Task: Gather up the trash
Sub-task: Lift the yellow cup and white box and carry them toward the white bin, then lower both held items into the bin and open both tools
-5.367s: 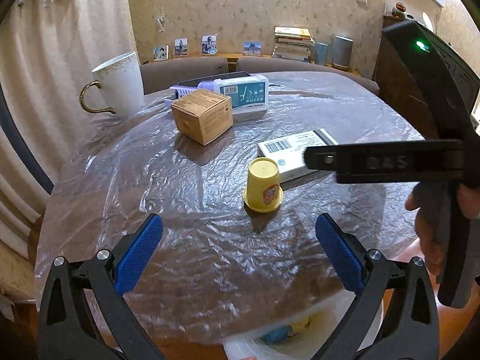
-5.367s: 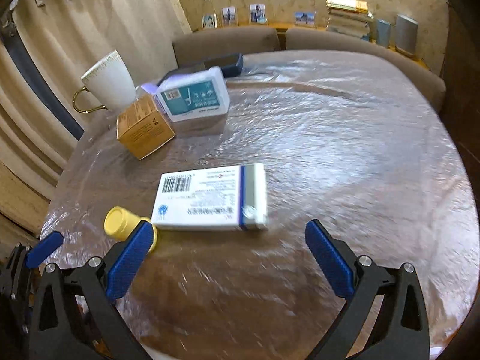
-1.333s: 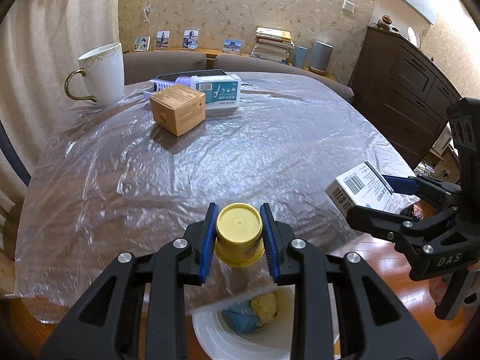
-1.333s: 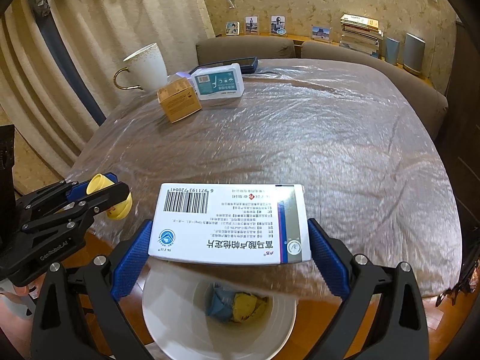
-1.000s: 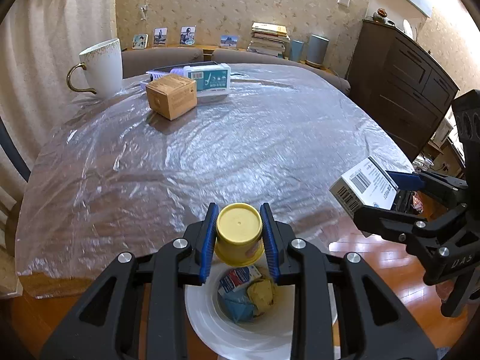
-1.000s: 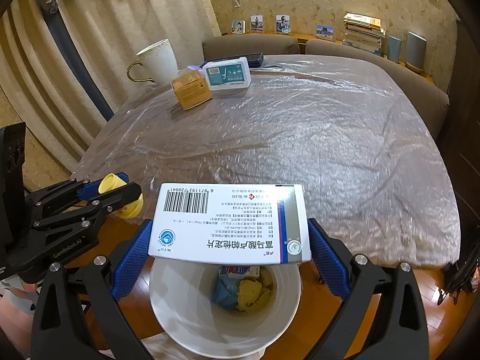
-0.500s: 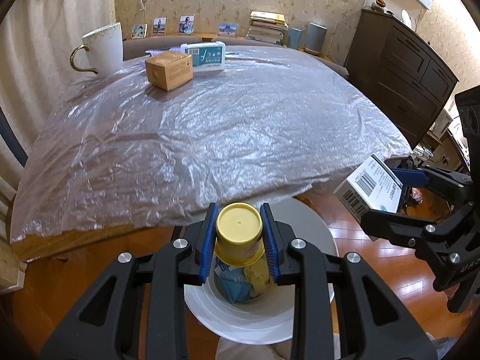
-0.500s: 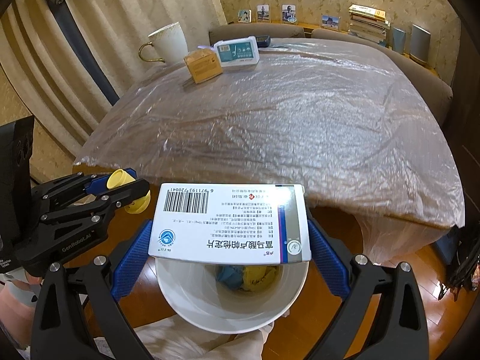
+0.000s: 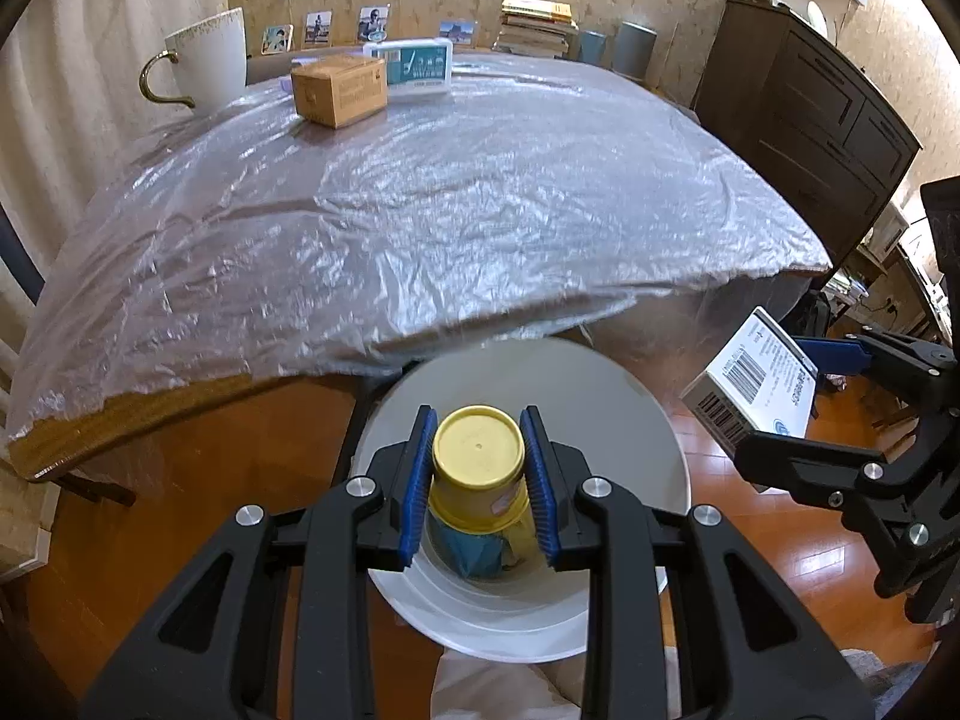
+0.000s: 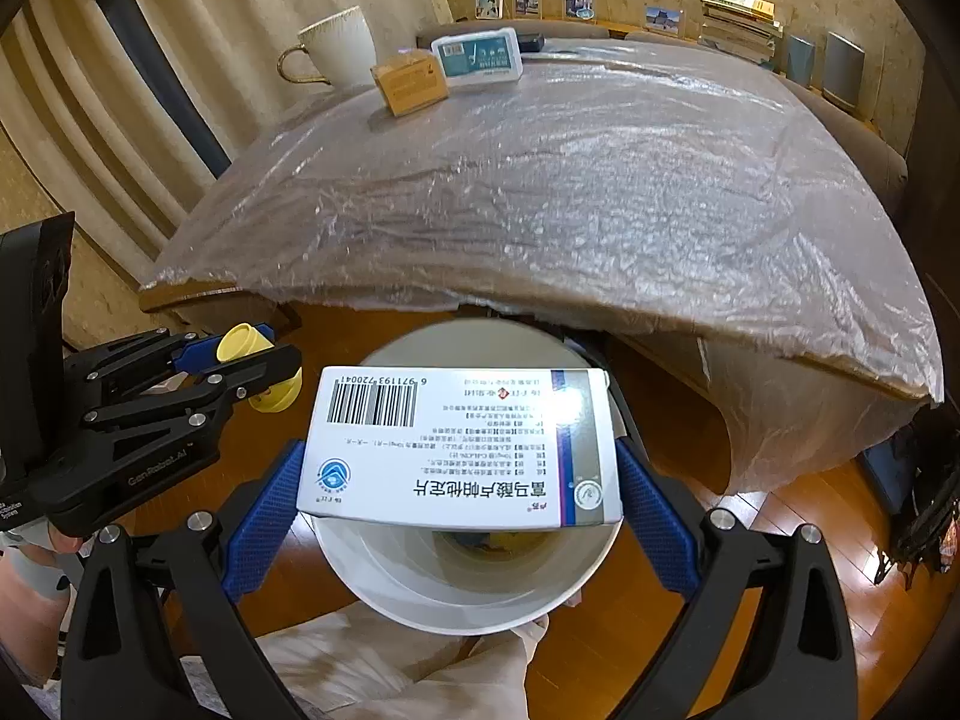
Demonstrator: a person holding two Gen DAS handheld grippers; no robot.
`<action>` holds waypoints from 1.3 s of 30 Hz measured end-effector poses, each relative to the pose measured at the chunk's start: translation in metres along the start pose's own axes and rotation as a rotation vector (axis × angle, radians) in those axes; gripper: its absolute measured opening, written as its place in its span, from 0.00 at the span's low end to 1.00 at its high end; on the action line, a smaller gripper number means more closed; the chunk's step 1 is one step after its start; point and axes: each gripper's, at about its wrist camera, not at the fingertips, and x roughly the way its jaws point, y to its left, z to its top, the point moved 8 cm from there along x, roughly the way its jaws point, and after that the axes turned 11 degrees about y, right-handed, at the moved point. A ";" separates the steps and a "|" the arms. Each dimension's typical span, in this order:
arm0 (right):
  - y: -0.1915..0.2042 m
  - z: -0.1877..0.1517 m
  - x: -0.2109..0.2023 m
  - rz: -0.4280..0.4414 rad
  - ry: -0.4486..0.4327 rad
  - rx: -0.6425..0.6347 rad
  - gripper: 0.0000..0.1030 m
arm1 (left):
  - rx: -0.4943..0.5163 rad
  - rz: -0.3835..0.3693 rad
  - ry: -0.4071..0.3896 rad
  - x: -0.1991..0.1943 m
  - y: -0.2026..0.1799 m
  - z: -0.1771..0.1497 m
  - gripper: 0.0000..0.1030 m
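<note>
My left gripper (image 9: 479, 474) is shut on a small yellow cup (image 9: 478, 462), held over the white trash bin (image 9: 648, 420) on the floor in front of the table. The bin holds blue and yellow wrappers (image 9: 480, 552). My right gripper (image 10: 459, 480) is shut on a white medicine box (image 10: 462, 450) with a barcode, held flat over the same bin (image 10: 468, 606). In the left wrist view the box (image 9: 756, 378) and right gripper show at the right. In the right wrist view the left gripper with the yellow cup (image 10: 246, 342) shows at the left.
The table (image 9: 420, 228) is covered in clear plastic. At its far end stand a white mug (image 9: 207, 60), a brown carton (image 9: 339, 90) and a white-teal box (image 9: 417, 66). A dark cabinet (image 9: 810, 120) stands at the right. Wooden floor surrounds the bin.
Both grippers have drawn back from the table and lowered, each with its item held. The bin now lies more fully under the cup and the box.
</note>
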 end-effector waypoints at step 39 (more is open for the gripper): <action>-0.015 -0.025 0.071 -0.068 0.118 0.028 0.93 | 0.030 0.026 0.151 0.065 0.001 -0.030 0.30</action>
